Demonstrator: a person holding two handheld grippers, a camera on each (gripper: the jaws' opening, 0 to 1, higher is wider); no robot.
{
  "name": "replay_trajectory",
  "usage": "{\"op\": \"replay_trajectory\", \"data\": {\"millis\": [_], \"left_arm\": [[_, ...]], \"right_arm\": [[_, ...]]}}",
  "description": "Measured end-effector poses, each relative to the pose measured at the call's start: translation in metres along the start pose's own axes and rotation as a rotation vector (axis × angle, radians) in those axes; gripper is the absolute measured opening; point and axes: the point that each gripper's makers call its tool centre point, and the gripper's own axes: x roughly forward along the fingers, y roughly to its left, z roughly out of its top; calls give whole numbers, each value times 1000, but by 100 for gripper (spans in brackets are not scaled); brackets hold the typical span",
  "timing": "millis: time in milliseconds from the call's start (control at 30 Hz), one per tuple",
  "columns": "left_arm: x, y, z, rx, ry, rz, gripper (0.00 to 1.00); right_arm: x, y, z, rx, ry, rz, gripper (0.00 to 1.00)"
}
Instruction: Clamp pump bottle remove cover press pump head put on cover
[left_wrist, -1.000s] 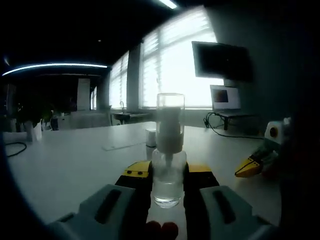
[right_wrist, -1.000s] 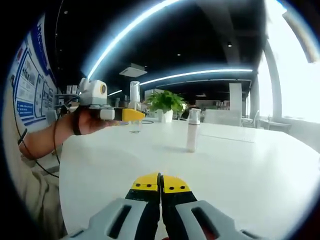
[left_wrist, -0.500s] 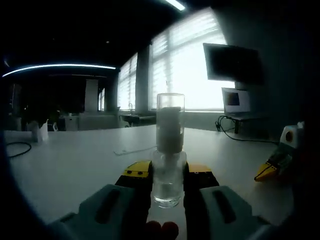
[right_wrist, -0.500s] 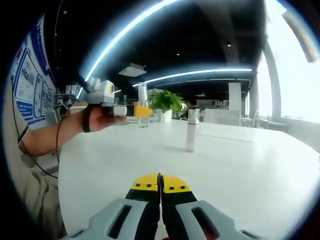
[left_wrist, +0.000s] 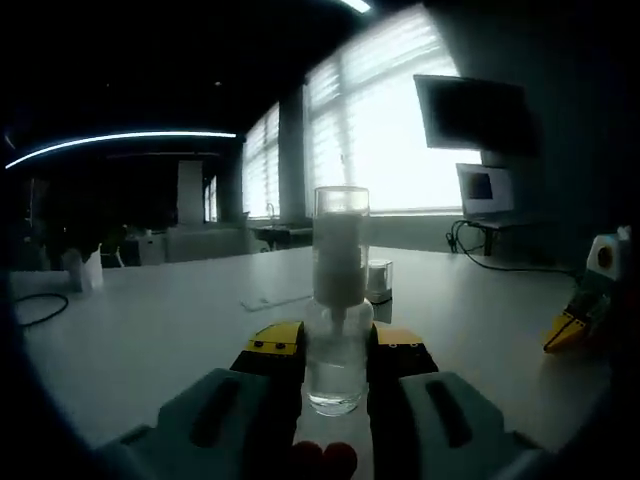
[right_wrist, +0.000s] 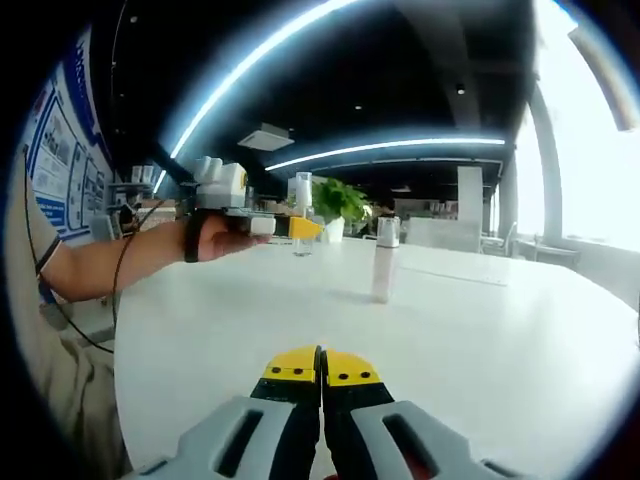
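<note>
In the left gripper, a capped clear pump bottle.

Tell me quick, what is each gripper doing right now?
Left gripper: closed on the pump bottle, cover on.
Right gripper: closed, holding nothing.

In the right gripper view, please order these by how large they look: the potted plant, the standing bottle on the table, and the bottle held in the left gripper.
1. standing bottle, tallest, though it stands nearer the camera.
2. potted plant, wide but farther away.
3. held pump bottle in the left gripper, smallest.
The real sizes are unsure.
</note>
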Motion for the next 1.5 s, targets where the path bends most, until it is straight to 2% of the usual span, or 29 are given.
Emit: {"op": "replay_trajectory", "data": {"millis": [267,567,967,1133,1500], "left_arm": [[19,20,-12,-22,17,32,15],[28,13,-22,-68,6,27,15],[41,15,-32,-28,23,41,15],[45,20,-37,-57,34,45,15],[51,24,-52,-35,59,43,15]], "right_arm": [[0,1,0,2,-2,5,0],[0,1,0,-2,-1,6,0],[0,3,0,-8,1,4,0],[0,3,0,-11,1,4,0],[0,1,0,-8,-3,6,0]]}}
